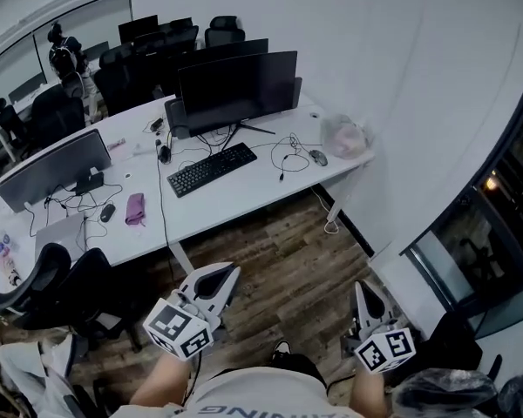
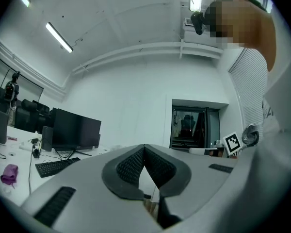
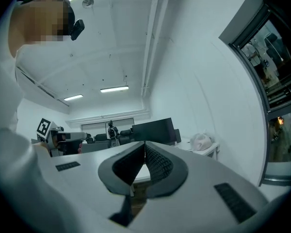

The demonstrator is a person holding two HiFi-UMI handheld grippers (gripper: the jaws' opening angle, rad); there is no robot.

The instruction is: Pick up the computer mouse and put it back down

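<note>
White counter (image 1: pixel 253 194) carries the mouse (image 1: pixel 318 157) near its right end, beside a cable (image 1: pixel 288 159) and right of the keyboard (image 1: pixel 212 169). The left gripper (image 1: pixel 229 274) and right gripper (image 1: pixel 360 287) hang over the wood floor (image 1: pixel 288 255), well apart from the mouse, both with jaws together and empty.

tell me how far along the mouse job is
Nothing looks done yet: the computer mouse lies on the white desk, right of the keyboard. In hand: nothing; the left tongs and right tongs are shut and empty, short of the desk. Left: reach, lift, set it back down.
</note>
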